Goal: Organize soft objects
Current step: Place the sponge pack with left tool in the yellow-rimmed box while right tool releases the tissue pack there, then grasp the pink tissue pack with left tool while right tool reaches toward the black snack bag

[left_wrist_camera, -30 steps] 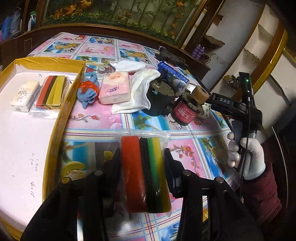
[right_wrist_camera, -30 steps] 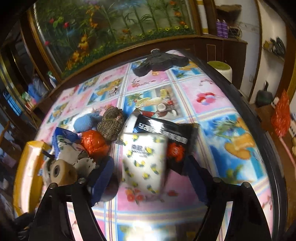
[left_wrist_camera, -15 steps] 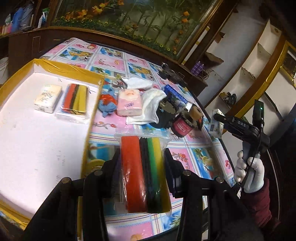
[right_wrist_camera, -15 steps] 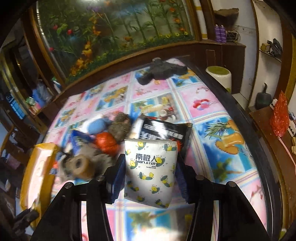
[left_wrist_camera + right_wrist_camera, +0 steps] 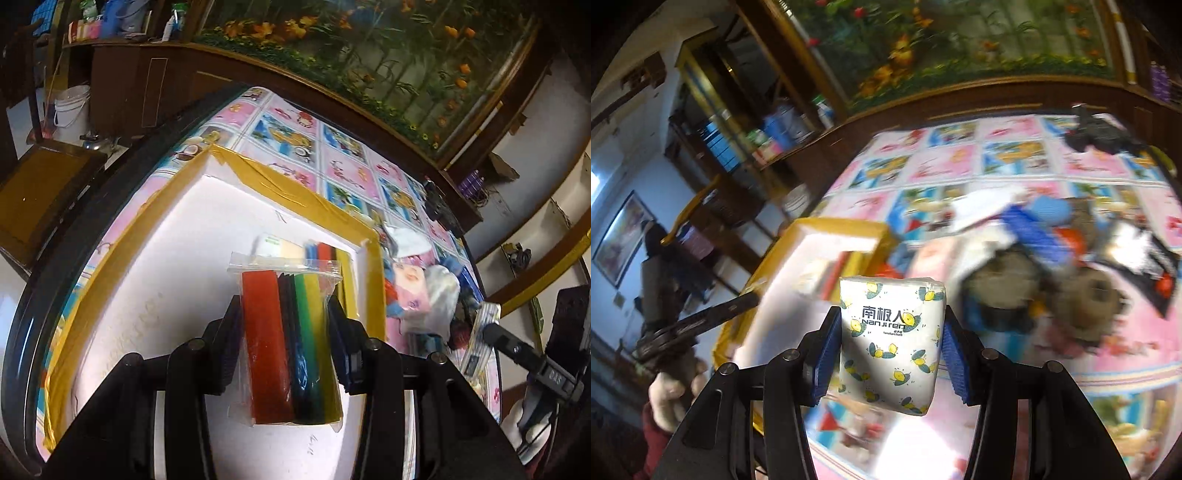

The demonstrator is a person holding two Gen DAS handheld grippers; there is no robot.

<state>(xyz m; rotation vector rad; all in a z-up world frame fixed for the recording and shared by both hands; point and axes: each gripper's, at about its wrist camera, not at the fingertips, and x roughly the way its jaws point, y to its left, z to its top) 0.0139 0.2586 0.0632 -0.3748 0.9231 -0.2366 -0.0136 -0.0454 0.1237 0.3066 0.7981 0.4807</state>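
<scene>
My left gripper (image 5: 284, 325) is shut on a clear bag of coloured sponge strips (image 5: 291, 343), red, black, green and yellow, and holds it over the white floor of the yellow-rimmed box (image 5: 266, 181). A second bag of strips (image 5: 328, 253) and a small white pack (image 5: 269, 243) lie at the box's far side. My right gripper (image 5: 890, 339) is shut on a white tissue pack with a lemon print (image 5: 892, 343) and holds it above the table, near the box (image 5: 846, 229).
A pile of loose things lies on the patterned tablecloth right of the box: a pink tissue pack (image 5: 408, 291), white cloth (image 5: 410, 240), blue cloth, a tape roll (image 5: 1097, 299) and a black packet (image 5: 1148, 266). The round table edge (image 5: 74, 236) runs close left of the box.
My left gripper has carried the strip bag leftward from over the tablecloth to over the box. My right gripper has lifted the tissue pack and swung left toward the box.
</scene>
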